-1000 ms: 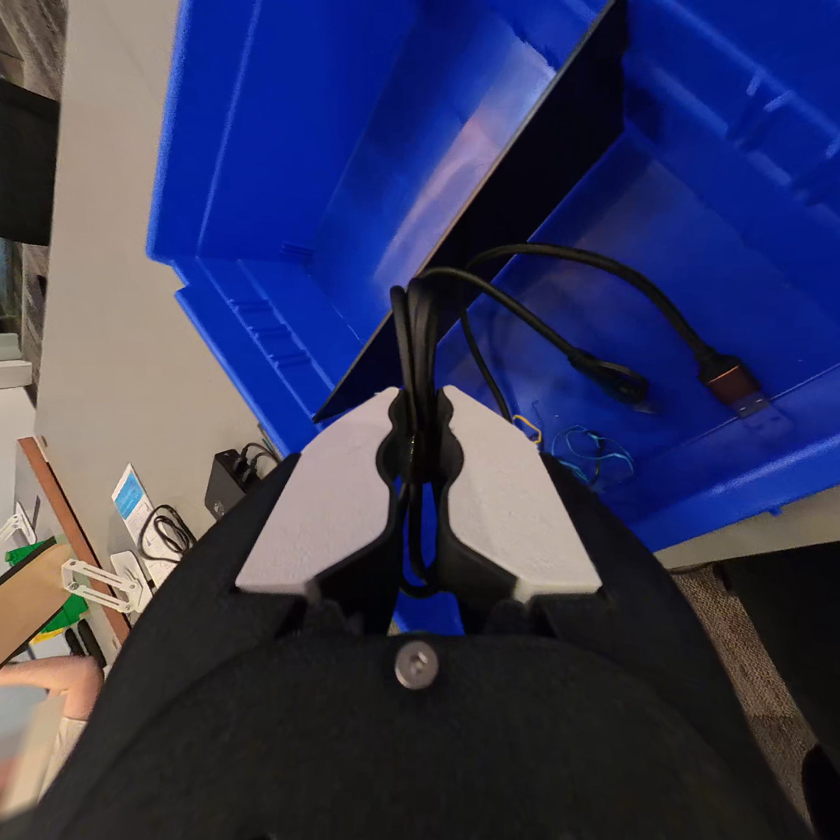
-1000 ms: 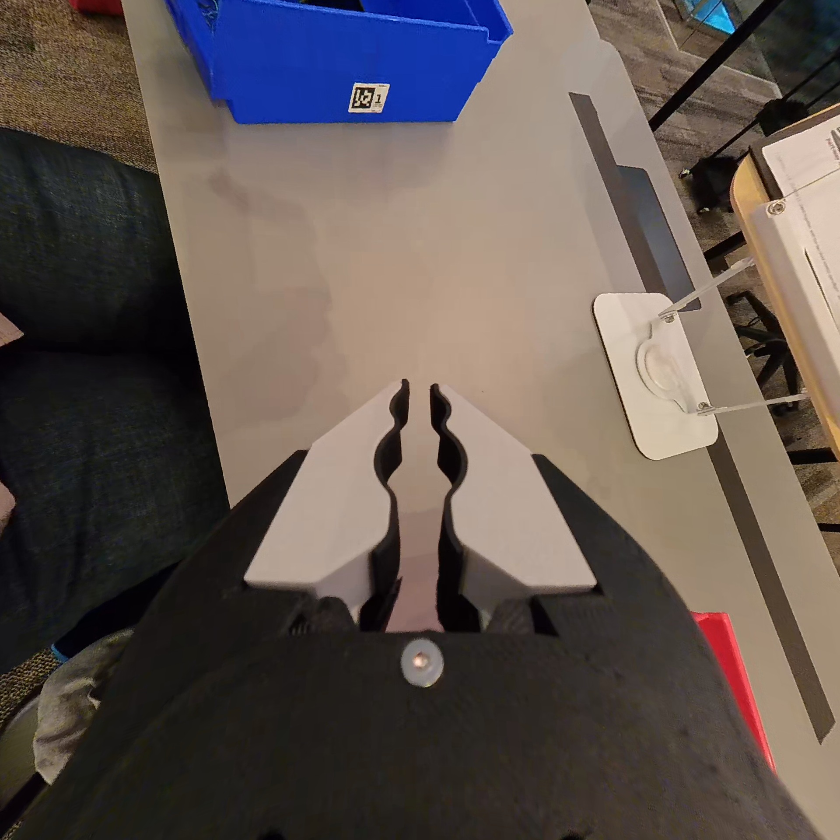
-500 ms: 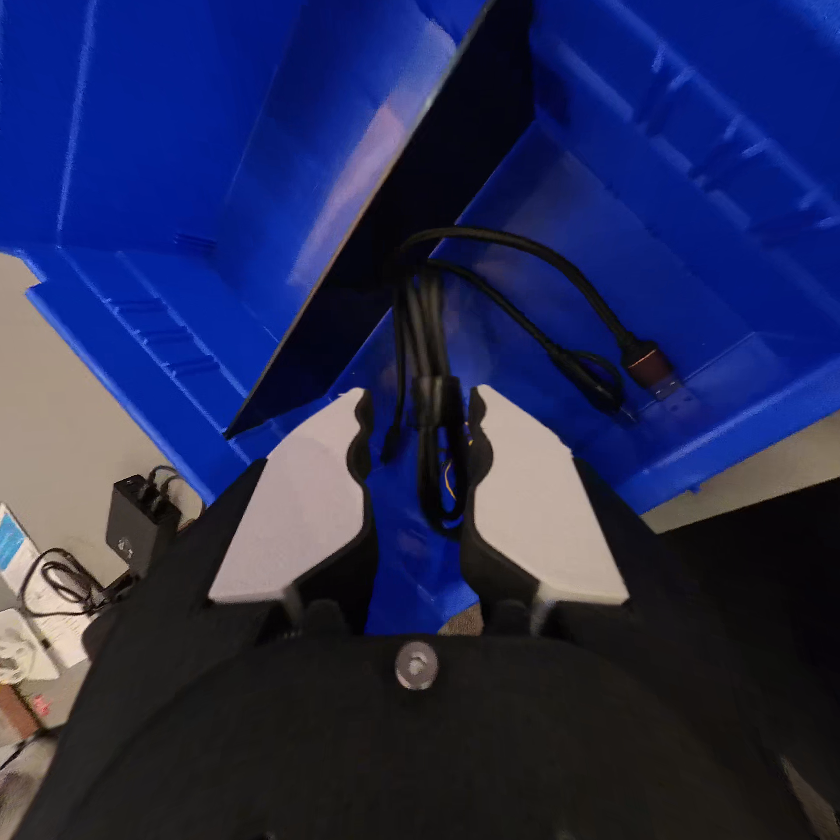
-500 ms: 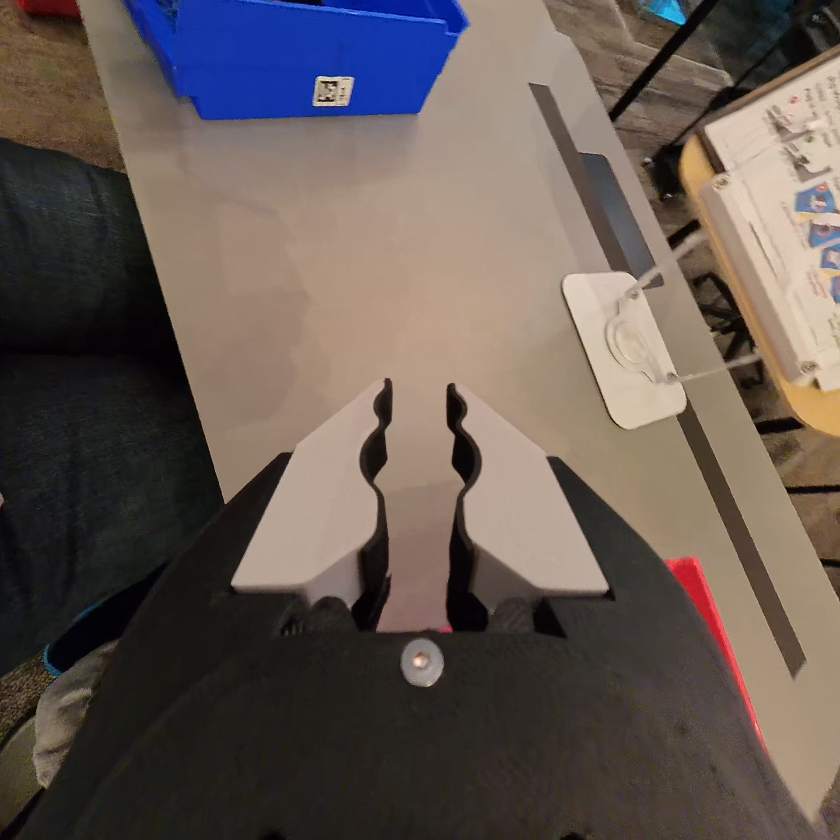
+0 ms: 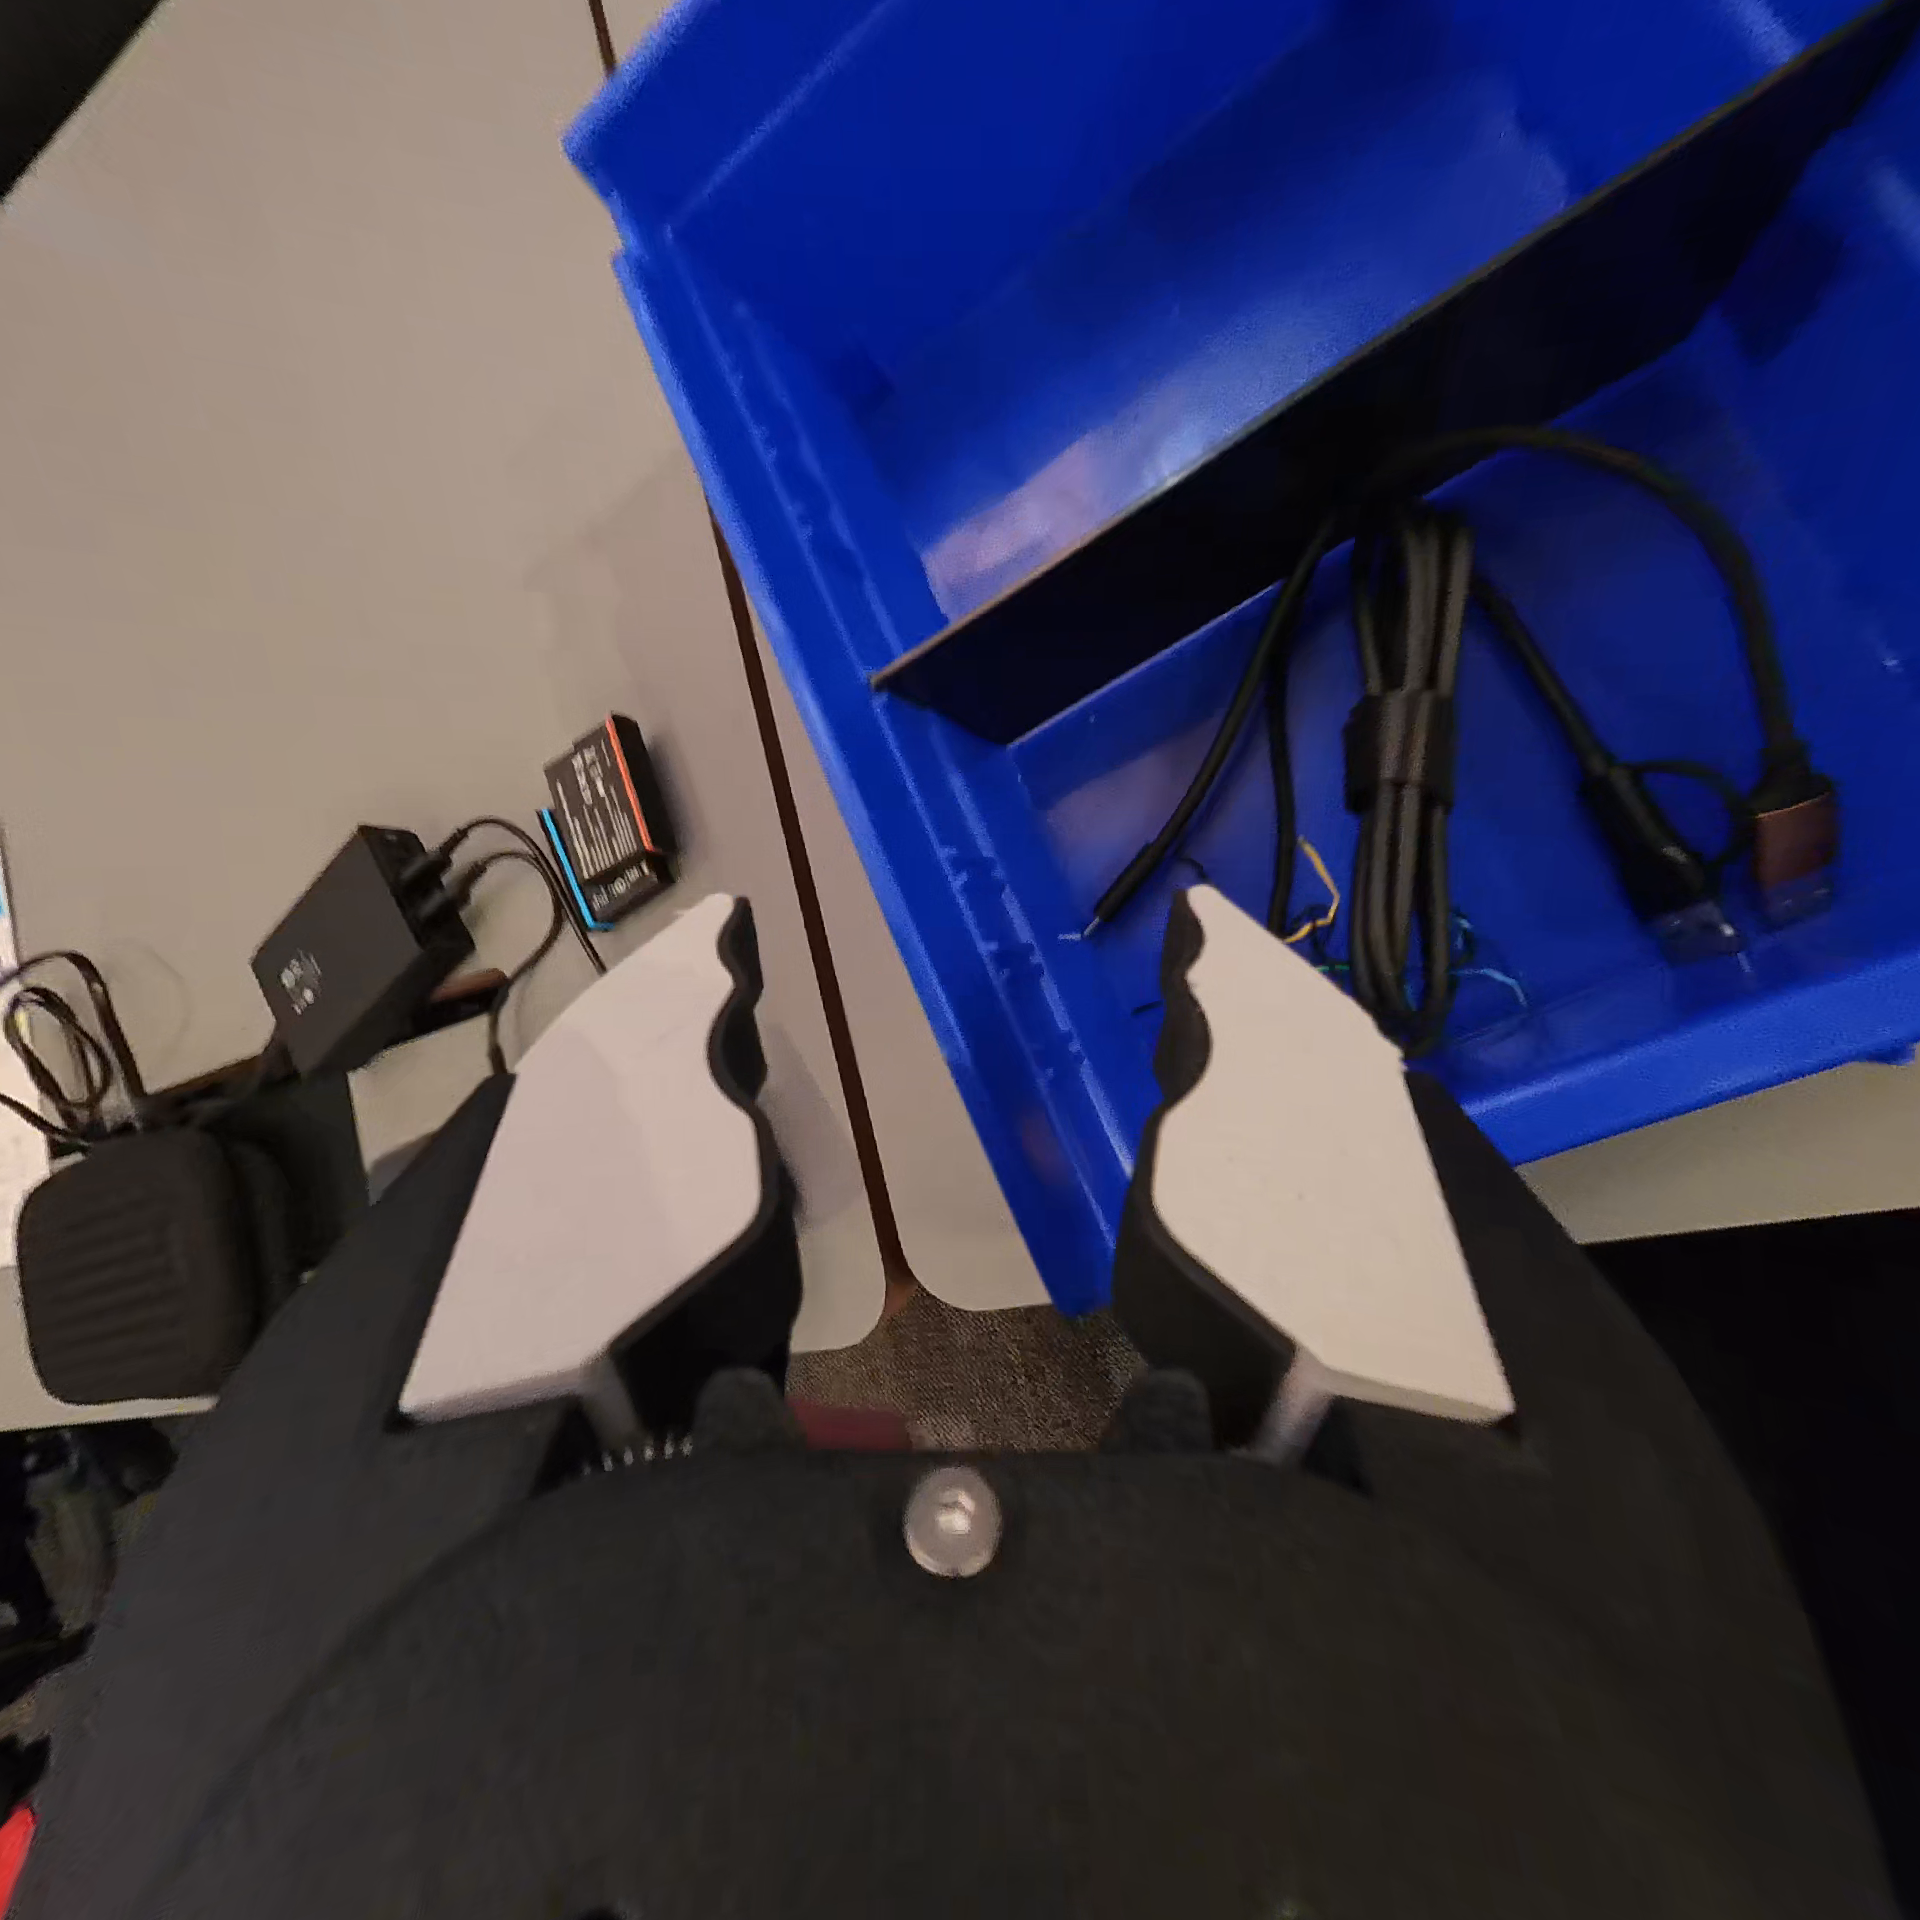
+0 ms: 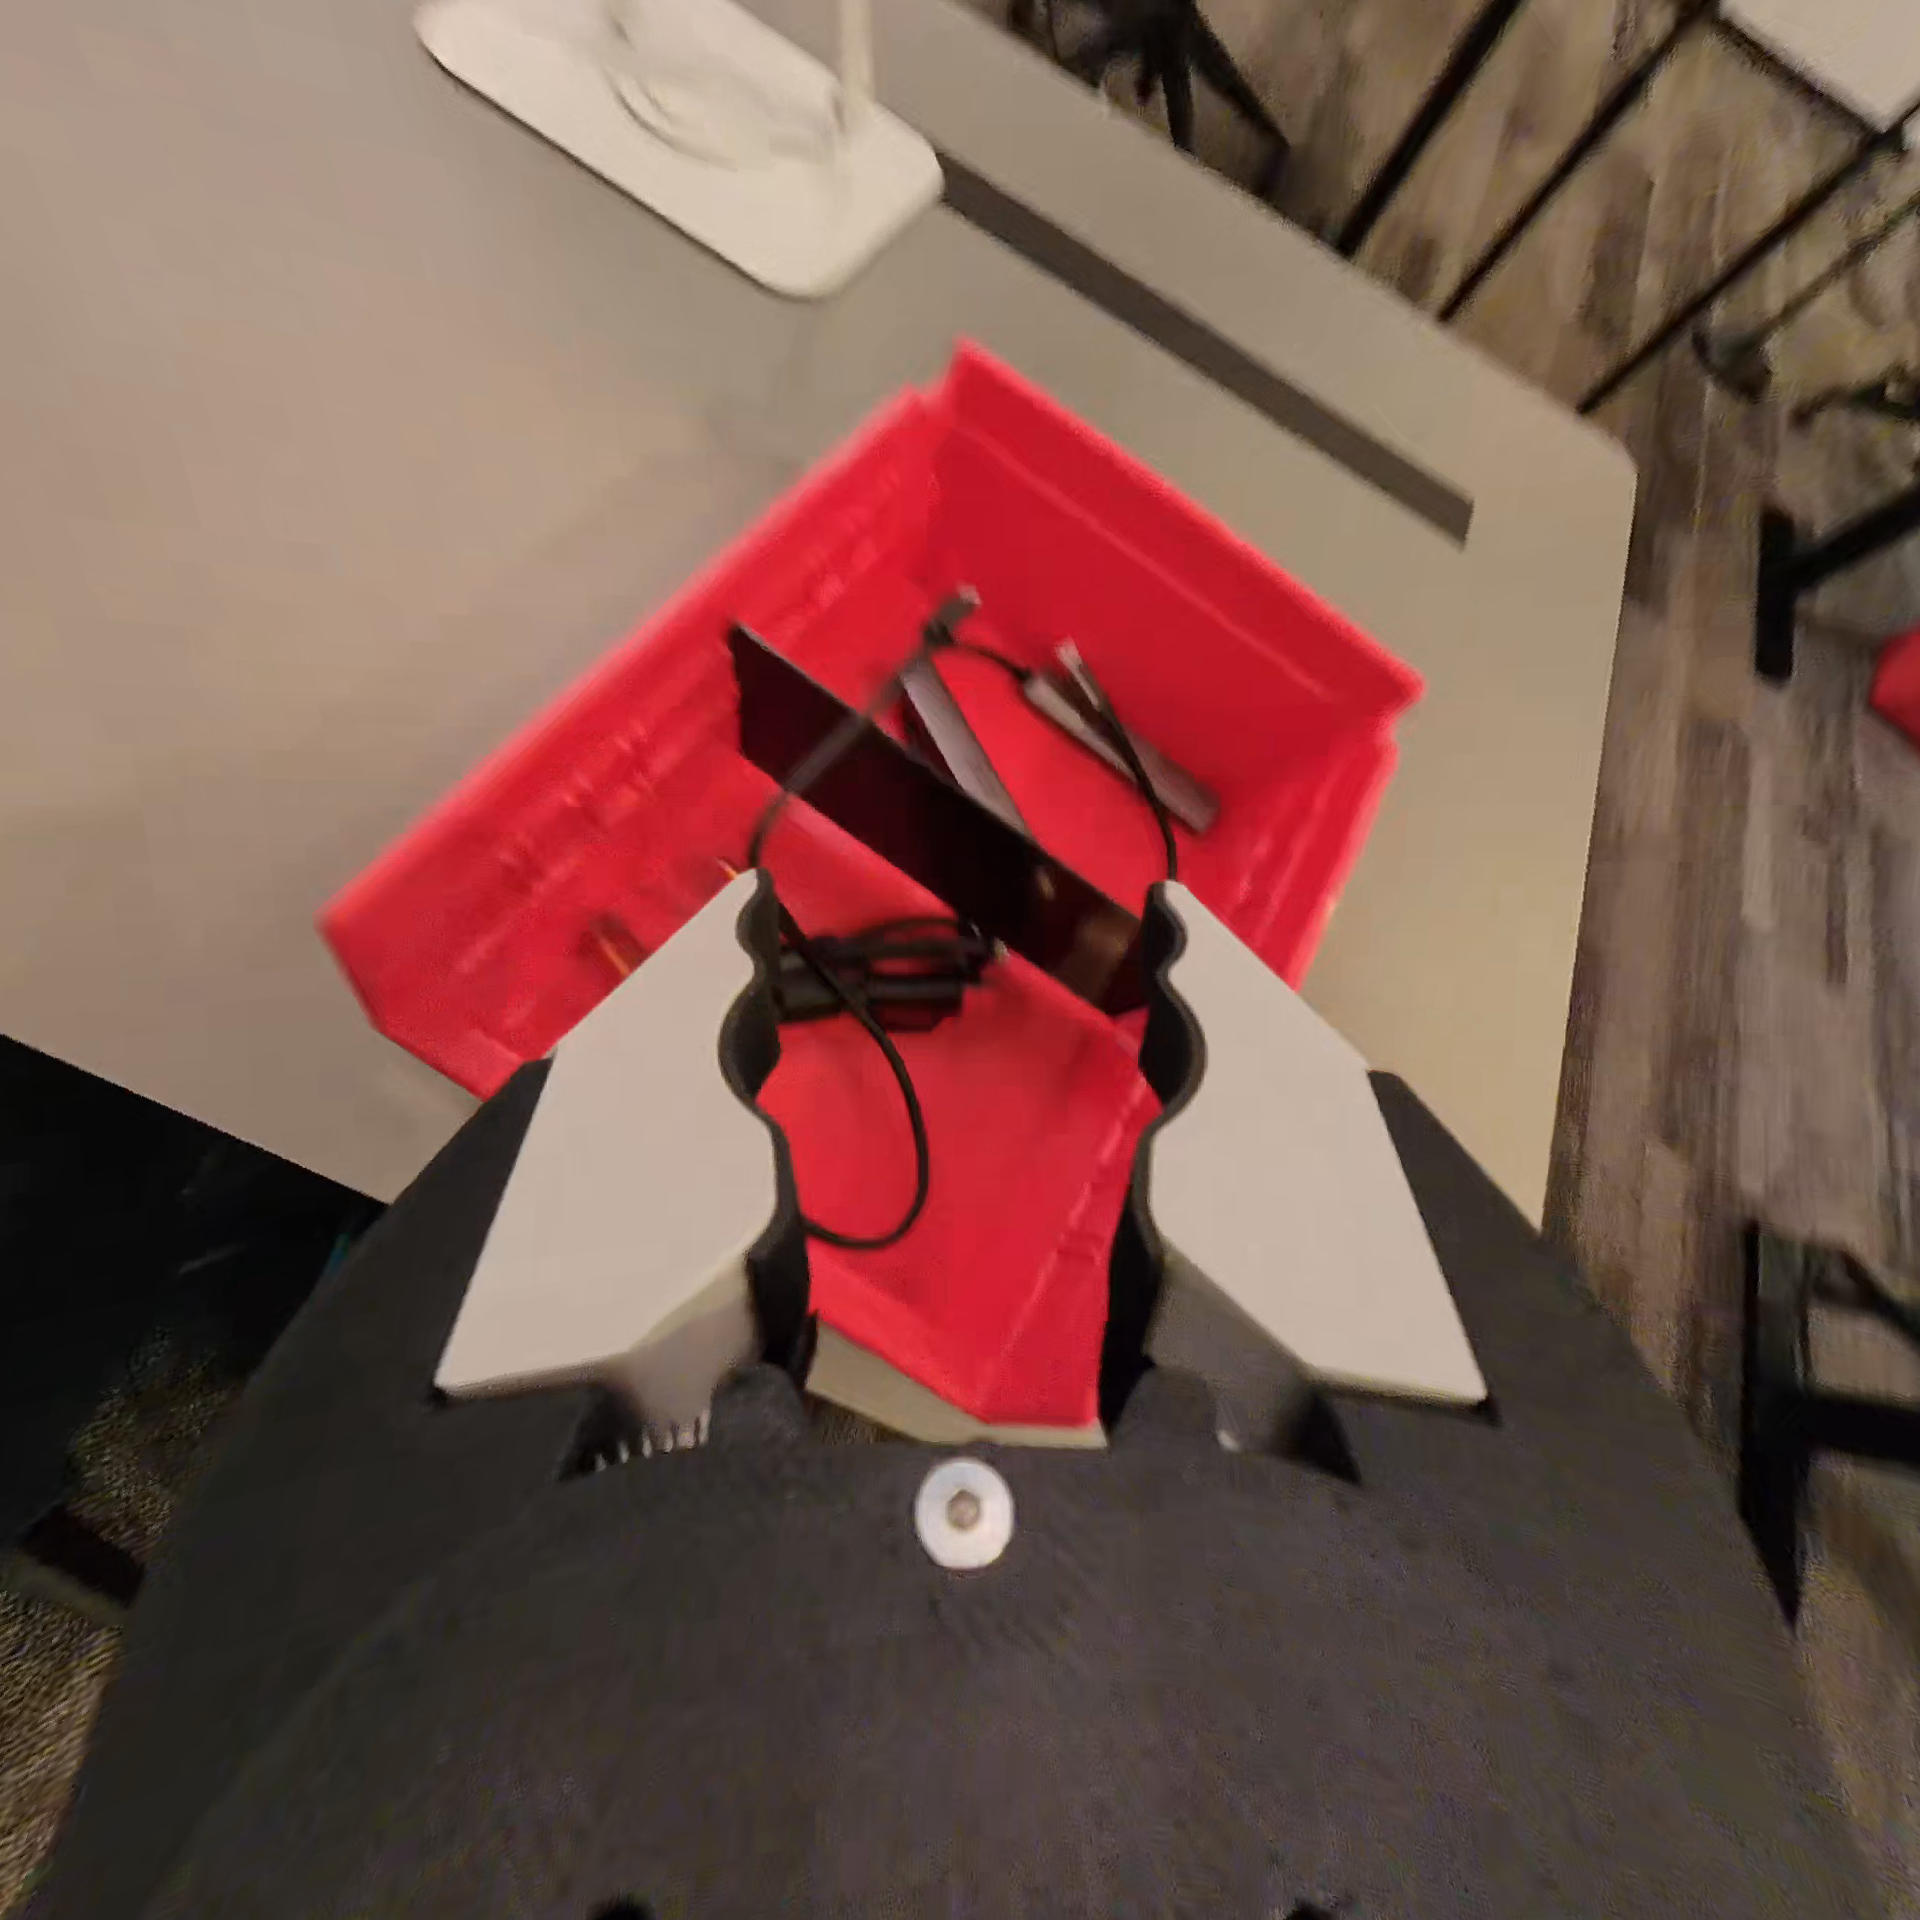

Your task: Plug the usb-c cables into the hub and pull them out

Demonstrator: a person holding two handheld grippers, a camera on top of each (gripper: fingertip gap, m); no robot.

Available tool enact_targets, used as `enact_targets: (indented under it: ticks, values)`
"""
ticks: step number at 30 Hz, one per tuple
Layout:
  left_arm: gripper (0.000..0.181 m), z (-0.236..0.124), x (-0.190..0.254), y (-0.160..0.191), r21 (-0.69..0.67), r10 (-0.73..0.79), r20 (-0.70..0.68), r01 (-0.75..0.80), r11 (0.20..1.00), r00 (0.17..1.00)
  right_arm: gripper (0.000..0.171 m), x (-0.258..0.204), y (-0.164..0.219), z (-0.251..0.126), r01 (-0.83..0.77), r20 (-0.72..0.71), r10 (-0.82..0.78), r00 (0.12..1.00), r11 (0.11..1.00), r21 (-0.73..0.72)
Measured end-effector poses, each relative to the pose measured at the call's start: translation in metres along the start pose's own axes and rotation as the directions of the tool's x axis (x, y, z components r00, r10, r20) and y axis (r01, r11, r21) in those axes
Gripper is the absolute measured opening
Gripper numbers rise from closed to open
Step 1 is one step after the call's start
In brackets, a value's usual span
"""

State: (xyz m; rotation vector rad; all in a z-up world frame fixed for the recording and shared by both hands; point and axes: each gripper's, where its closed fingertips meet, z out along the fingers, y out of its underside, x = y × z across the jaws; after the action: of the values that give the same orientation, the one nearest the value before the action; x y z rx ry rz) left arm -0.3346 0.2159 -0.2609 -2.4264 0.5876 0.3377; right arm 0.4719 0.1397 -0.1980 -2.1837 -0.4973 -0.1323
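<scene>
Left gripper (image 5: 961, 935) jaws wide apart, empty; bundled black cable (image 5: 1403, 769) lies in glossy blue bin (image 5: 935, 852) just ahead-right. Right gripper (image 6: 961, 904) spread, empty, above blurry red bin (image 6: 582, 831) holding loose cables (image 6: 883, 977).

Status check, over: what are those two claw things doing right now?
Left tool open, empty, beside blue bin; bundled cable lies inside. Right tool open above red bin; cable untouched. Black divider close by.

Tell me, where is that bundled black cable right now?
In the left wrist view, the bundled black cable lies in the blue plastic bin, just below its black divider, left of two loose plugs.
</scene>
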Motion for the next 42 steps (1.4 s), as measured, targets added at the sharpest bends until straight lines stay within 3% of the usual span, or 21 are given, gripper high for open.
enact_targets:
  ticks: [6,9,11,14,16,21,23,25,29,35,42]
  values:
    - [0.086,0.016,0.008,0.021,0.006,-0.117,-0.099,0.118,0.993,0.988,0.073,0.026,0.075,0.025,-0.134,-0.062,0.127,0.99,0.983,-0.127]
    - [0.081,0.03,0.014,0.031,-0.03,-0.148,-0.129,0.145,0.989,0.981,0.056,0.025,0.087,0.033,-0.171,-0.048,0.166,0.985,0.978,-0.118]
    - [0.075,0.04,0.021,0.035,-0.051,-0.152,-0.154,0.146,0.988,0.976,0.045,0.031,0.088,0.034,-0.17,-0.072,0.163,0.984,0.98,-0.104]
    - [0.066,0.048,0.021,0.037,-0.058,-0.174,-0.148,0.167,0.984,0.974,0.046,0.043,0.08,0.028,-0.208,-0.114,0.201,0.973,0.977,-0.054]
    - [0.051,0.051,0.021,0.038,-0.054,-0.186,-0.144,0.179,0.982,0.972,0.05,0.055,0.078,0.021,-0.202,-0.181,0.195,0.964,0.979,-0.021]
    - [0.033,0.053,0.023,0.035,-0.036,-0.25,-0.194,0.248,0.968,0.949,0.064,0.049,0.108,0.038,-0.25,-0.145,0.231,0.962,0.958,-0.136]
    - [0.026,0.053,0.024,0.032,-0.016,-0.256,-0.21,0.259,0.966,0.944,0.059,0.039,0.117,0.048,-0.243,-0.11,0.227,0.968,0.955,-0.171]
    - [0.021,0.052,0.026,0.03,-0.012,-0.253,-0.222,0.257,0.966,0.941,0.058,0.041,0.118,0.052,-0.24,-0.129,0.221,0.967,0.958,-0.158]
    - [0.015,0.052,0.026,0.027,0.009,-0.268,-0.235,0.277,0.961,0.934,0.022,0.037,0.122,0.06,-0.233,-0.082,0.222,0.972,0.958,-0.169]
    - [0.014,0.053,0.031,0.014,0.065,-0.285,-0.288,0.316,0.947,0.914,0.013,0.032,0.108,0.073,-0.265,-0.033,0.263,0.964,0.957,-0.115]
    - [0.014,0.053,0.042,-0.002,0.123,-0.283,-0.32,0.336,0.934,0.904,0.013,-0.007,0.071,0.1,-0.273,0.078,0.276,0.958,0.961,-0.051]
